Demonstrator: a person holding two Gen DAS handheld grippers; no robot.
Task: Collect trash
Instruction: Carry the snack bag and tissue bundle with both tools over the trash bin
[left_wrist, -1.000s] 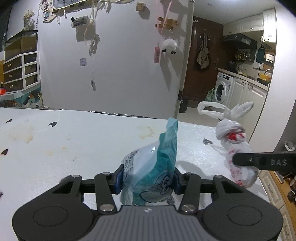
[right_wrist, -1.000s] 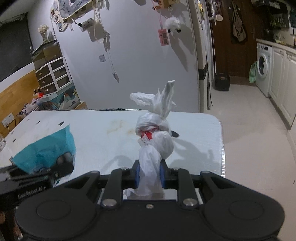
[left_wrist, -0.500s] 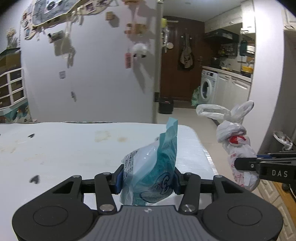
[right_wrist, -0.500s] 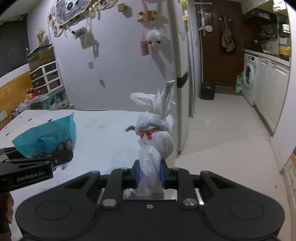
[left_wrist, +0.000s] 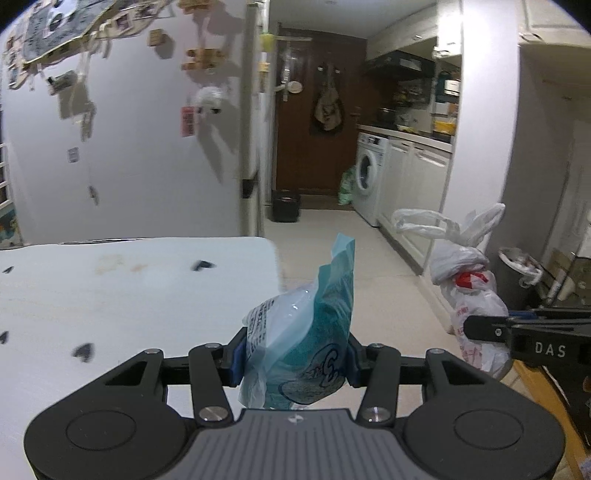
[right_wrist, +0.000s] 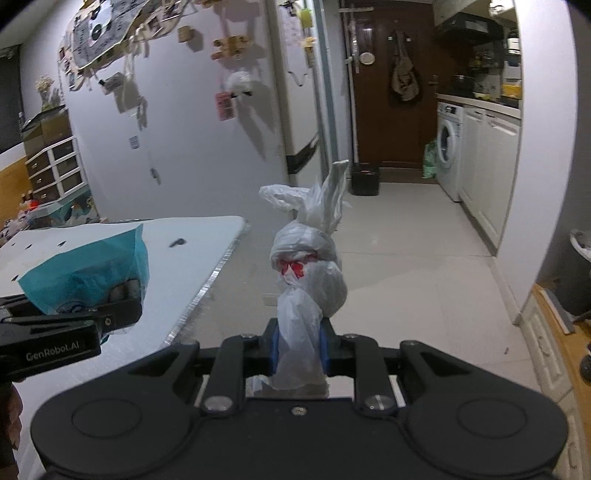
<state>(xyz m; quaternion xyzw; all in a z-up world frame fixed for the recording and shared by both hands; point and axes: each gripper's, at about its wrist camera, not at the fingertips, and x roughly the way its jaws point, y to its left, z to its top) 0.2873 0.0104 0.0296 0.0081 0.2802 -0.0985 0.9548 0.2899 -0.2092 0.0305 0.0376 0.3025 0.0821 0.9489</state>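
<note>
— Step in hand? Carrying, by the look of it. Left tongs (left_wrist: 293, 363) clamped on a teal snack packet (left_wrist: 306, 339), pads pressed into both its sides, packet standing upright between them. Right tongs (right_wrist: 298, 345) clamped tight on the twisted tail of a knotted white plastic bag (right_wrist: 308, 266), something red showing through near the knot, the handle loops sticking up like ears.

— Where, relative to the counter?

— Packet at the counter's edge (left_wrist: 147, 288), partly out over the floor (left_wrist: 332, 240). Bag clear of the counter altogether, held over the floor just beside the left tongs.

— Nothing left lying on the counter?

— None visible on the stretch in view; only stains and small dark marks. Rest of it out of frame, so cannot tell.

— Next move?

— Probably on to the lined bin (left_wrist: 517, 273) by the wall at far right. Calls for keeping both grips firm, swinging right, bringing each load over the bin's mouth, then opening. Bag tail thin and slippery, likely to slide if loosened early.
</note>
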